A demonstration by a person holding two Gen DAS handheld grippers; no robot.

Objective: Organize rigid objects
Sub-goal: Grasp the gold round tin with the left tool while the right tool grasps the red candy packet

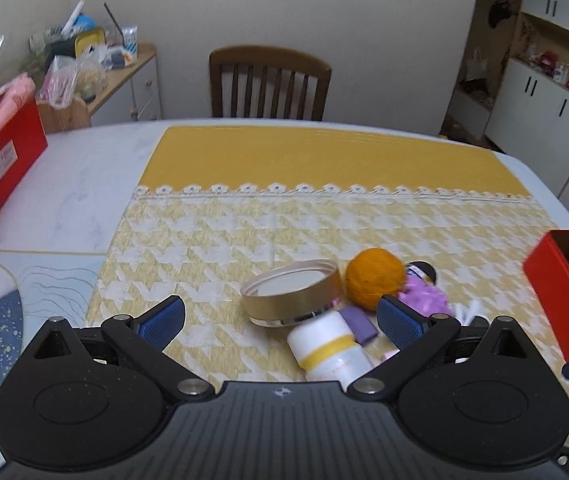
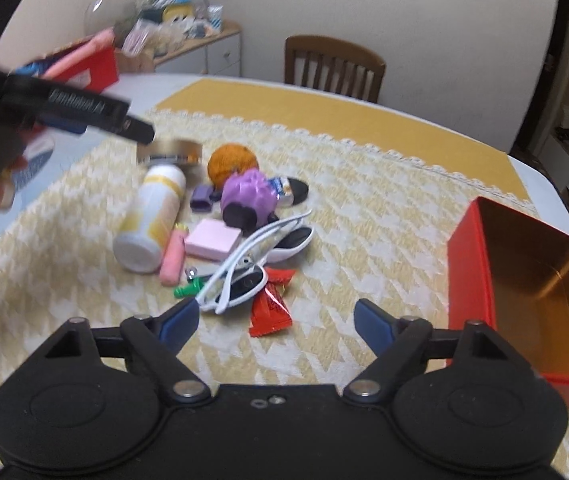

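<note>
A heap of small items lies on the yellow checked cloth point(image 2: 364, 208). In the left wrist view my left gripper point(image 1: 282, 324) is open just above a gold round lid point(image 1: 292, 292) and a lying white bottle point(image 1: 332, 348), with an orange ball point(image 1: 374, 278) and a purple toy point(image 1: 424, 294) behind. My right gripper point(image 2: 276, 322) is open low over a red snack packet point(image 2: 270, 308), with no pad touching it. White sunglasses point(image 2: 252, 264), a pink block point(image 2: 212, 242) and a pink tube point(image 2: 172, 258) lie just beyond. An open red tin point(image 2: 524, 292) stands to the right.
The left gripper's black frame point(image 2: 64, 108) hangs blurred over the heap's far left side. A tall red box point(image 1: 0, 172) stands on the table's left. A wooden chair point(image 1: 268, 84) and a cluttered side cabinet point(image 1: 124, 72) are behind the table.
</note>
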